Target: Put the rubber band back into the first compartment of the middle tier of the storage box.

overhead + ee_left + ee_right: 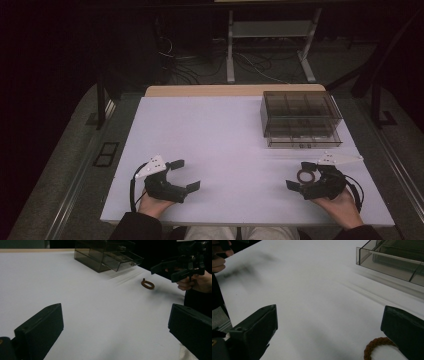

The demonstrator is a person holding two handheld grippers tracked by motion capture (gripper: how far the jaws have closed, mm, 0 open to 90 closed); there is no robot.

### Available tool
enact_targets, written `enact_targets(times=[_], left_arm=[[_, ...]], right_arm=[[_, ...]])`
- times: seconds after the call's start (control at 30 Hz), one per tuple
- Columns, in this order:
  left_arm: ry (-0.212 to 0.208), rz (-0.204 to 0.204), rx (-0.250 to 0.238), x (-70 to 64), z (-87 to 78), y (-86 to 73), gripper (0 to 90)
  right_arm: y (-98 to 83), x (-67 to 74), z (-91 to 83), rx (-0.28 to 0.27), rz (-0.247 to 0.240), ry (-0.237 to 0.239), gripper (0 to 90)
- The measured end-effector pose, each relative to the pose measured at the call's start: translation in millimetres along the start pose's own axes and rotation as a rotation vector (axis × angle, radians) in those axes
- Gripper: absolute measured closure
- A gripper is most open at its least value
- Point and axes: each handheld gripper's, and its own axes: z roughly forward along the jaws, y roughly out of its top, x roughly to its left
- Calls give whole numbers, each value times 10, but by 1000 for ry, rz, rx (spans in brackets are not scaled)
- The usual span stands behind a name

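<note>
While both grippers rest low over the white table (225, 145), the left gripper (187, 175) gapes wide and empty; the right gripper (299, 175) gapes too, the brown braided ring (305, 176) lying flat between its jaws, untouched, near the smoky drawer box (300, 117).

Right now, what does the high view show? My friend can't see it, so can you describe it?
Two hands hold open grippers low over a white table: the left gripper and the right gripper, which sits around a small brown ring lying flat. A clear smoky drawer box stands at the far right.
</note>
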Motion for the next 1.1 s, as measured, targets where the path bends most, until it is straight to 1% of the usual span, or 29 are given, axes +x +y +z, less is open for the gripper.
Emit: enact_targets(times=[0.27,0.57,0.73,0.83,1.1], left_arm=[[-3,-4,-3,7,-3,-3,0],[2,-5,-4,6,-9,-4,0],[5,-9,-2,-1,-7,-9,0],[7,-8,-2,3,-10,-9,0],[12,-12,-4,2,-16,-10,0]], right_arm=[[-3,9,1,2,1,1,2],[4,21,-2,5,-4,1,2],[27,34,-17,20,-24,-7,2],[45,43,-40,20,-26,-6,2],[76,46,-63,40,-37,-3,2]])
